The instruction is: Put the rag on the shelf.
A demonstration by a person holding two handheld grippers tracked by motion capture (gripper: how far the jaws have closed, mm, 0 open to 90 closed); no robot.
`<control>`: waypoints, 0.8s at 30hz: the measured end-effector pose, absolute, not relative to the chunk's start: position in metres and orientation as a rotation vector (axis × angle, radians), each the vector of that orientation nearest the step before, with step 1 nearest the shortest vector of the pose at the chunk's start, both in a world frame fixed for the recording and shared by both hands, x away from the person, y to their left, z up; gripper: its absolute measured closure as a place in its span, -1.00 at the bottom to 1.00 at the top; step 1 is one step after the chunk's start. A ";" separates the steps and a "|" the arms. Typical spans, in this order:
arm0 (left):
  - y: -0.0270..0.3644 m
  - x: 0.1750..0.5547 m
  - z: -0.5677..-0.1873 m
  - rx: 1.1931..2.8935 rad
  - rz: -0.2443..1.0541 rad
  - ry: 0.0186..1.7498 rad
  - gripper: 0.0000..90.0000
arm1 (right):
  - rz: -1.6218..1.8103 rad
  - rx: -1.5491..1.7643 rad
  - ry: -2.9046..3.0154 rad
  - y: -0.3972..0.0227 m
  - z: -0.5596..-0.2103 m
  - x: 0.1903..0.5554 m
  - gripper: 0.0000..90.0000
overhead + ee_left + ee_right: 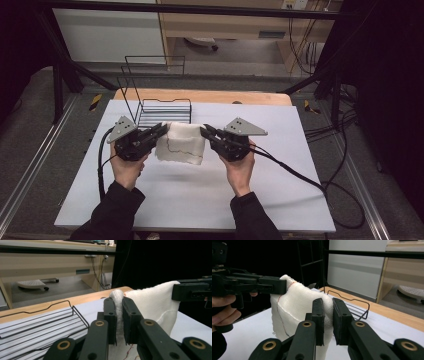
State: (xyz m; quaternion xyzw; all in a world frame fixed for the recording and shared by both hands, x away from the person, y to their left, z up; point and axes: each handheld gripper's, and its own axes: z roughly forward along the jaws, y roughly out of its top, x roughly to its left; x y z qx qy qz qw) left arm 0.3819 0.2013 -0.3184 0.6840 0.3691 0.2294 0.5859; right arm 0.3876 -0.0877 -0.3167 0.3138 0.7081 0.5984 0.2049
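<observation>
While both tools pinch its upper corners, the white cloth [181, 143] hangs stretched between them.

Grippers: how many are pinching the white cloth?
2. The left gripper pinches the cloth at its left top corner; the right gripper pinches its right top corner.

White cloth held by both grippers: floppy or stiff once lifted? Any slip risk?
Probably floppy: the white cloth sags between the left gripper and the right gripper, its lower edge hanging loose. Likely light, since two corner pinches carry it. Slip looks unlikely: the weave seems coarse and bunches thickly between shut jaws in both gripper views.
</observation>
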 end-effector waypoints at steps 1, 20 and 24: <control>0.202 0.382 -0.317 1.592 0.538 0.859 0.83 | 1.670 0.872 1.971 -0.088 -0.315 0.388 0.80; 0.212 0.387 -0.292 1.527 0.601 0.840 0.83 | 1.699 0.811 1.879 -0.074 -0.287 0.395 0.80; 0.214 0.390 -0.287 1.515 0.613 0.840 0.83 | 1.697 0.796 1.871 -0.070 -0.280 0.397 0.80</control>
